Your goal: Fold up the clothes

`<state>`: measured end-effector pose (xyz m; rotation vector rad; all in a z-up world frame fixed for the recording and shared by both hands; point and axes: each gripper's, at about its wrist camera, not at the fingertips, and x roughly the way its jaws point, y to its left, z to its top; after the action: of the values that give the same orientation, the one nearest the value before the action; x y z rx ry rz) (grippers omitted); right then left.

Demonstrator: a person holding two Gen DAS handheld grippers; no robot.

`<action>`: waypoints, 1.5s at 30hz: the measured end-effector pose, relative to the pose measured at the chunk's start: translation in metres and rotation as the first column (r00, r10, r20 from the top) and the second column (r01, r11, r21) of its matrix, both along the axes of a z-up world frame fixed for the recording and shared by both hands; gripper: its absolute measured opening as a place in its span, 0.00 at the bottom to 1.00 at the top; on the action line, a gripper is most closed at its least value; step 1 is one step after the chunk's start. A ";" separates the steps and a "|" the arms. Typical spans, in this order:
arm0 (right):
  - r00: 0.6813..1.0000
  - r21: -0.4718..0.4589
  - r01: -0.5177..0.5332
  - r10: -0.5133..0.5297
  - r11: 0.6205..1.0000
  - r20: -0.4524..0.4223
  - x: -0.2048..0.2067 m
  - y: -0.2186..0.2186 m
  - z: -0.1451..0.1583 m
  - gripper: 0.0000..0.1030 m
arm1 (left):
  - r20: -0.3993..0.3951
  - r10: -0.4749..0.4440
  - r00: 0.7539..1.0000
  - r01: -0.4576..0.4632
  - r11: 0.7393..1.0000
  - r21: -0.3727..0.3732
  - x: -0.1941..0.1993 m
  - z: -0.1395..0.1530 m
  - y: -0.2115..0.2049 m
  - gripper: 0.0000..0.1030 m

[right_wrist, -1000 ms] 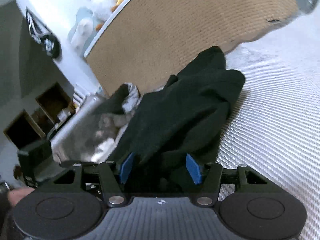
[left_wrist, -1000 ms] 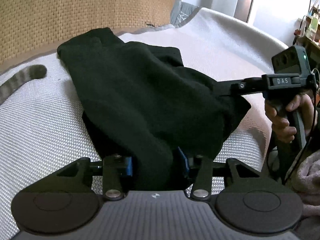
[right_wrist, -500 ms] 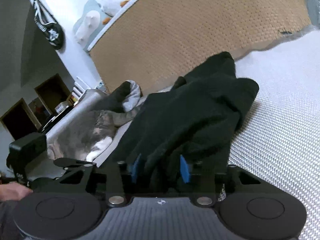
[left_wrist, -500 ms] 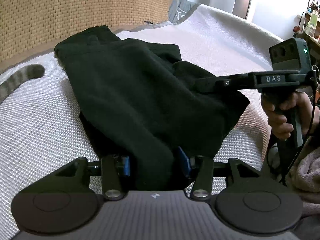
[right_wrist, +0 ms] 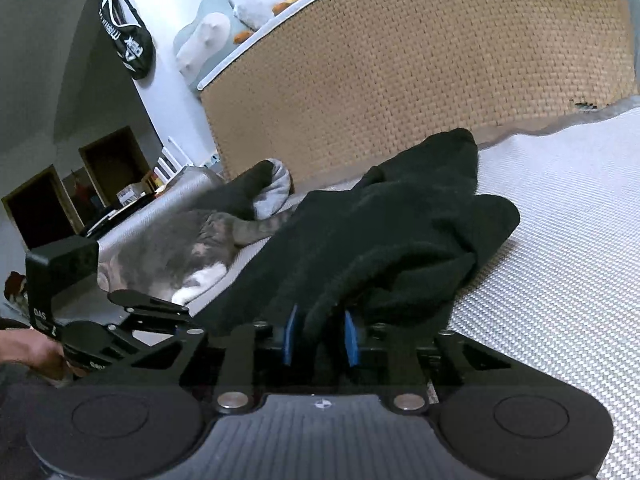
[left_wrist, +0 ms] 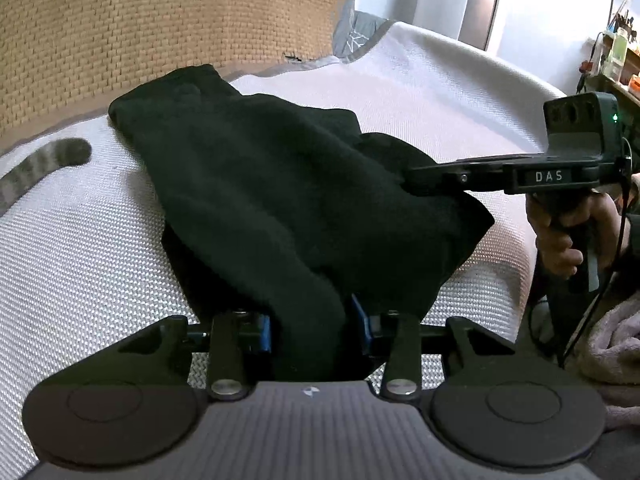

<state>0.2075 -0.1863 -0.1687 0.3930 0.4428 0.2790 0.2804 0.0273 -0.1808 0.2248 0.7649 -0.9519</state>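
Fingers of 2 grippers, left gripper (left_wrist: 312, 330) and right gripper (right_wrist: 320, 334), each pinching 1 black garment (left_wrist: 280, 192)

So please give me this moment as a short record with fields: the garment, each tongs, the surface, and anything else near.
garment: black garment, bunched, lying on the bed
left tongs: shut on the near edge of the cloth
right tongs: shut on another edge, blue pads on both sides of a fold
surface: white woven bed cover
behind: tan woven headboard
nearby: grey cat lying beside the garment, tail on the cover
fold state: not yet a neat fold
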 end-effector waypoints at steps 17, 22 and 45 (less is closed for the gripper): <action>0.999 -0.025 -0.021 0.021 0.999 0.034 -0.017 -0.003 0.009 0.21 | 0.004 -0.070 0.998 0.070 0.997 -0.019 -0.010 0.004 0.003 0.29; 0.999 -0.020 -0.026 0.027 0.999 0.025 -0.019 -0.005 0.011 0.21 | 0.021 -0.083 0.996 0.084 0.996 -0.025 -0.015 0.007 0.008 0.28; 0.986 0.209 0.109 -0.080 0.972 -0.143 0.005 -0.055 -0.005 0.50 | 0.049 -0.092 0.995 0.092 0.996 0.021 -0.013 -0.006 0.009 0.35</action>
<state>0.2120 -0.2417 -0.1737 0.6471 0.5259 0.2092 0.2675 0.0359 -0.1867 0.3014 0.7226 -1.0228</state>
